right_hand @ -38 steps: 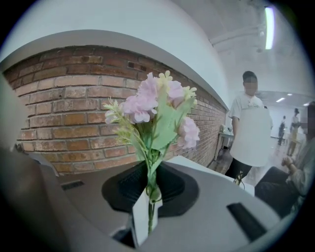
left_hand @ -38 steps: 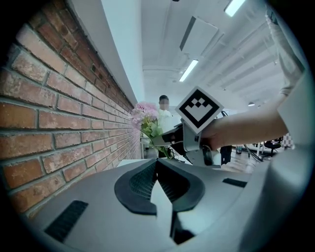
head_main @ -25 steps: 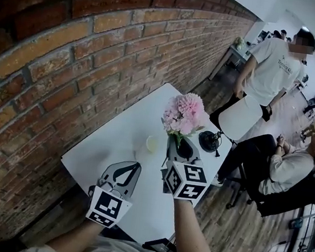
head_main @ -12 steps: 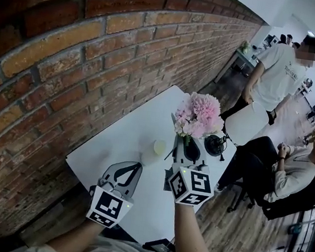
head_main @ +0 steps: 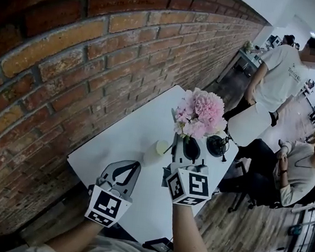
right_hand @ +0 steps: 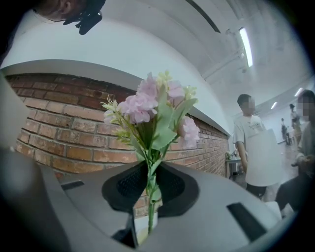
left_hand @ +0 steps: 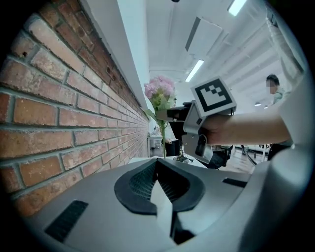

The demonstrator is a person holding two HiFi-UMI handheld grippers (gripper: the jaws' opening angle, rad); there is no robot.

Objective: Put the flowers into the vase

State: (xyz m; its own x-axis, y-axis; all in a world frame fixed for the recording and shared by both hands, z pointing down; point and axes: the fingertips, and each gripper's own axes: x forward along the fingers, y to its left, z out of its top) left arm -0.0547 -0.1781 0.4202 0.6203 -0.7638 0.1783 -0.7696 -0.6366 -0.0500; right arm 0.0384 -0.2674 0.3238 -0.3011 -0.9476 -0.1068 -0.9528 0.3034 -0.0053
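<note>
A rough red brick wall (head_main: 65, 81) fills the left of the head view. Beside it, a smooth white rectangular table (head_main: 115, 140) runs toward the upper right, where people stand and sit in the background.

At lower centre, the grey right gripper (head_main: 183, 142) is clamped on the thin green stems of a bunch of soft pink flowers (head_main: 201, 112). The bunch stands nearly upright, with its blooms above the jaws and its stems running down between the ribbed black pads.

The grey left gripper (head_main: 133, 166) is at lower left, with its jaws closed and nothing between them.

A small pale cylindrical vase (head_main: 158, 150) stands on the table, just left of and below the right gripper's tips. That gripper is the nearer one. The stem ends appear close to the vase's mouth, though whether they have entered cannot be told.
</note>
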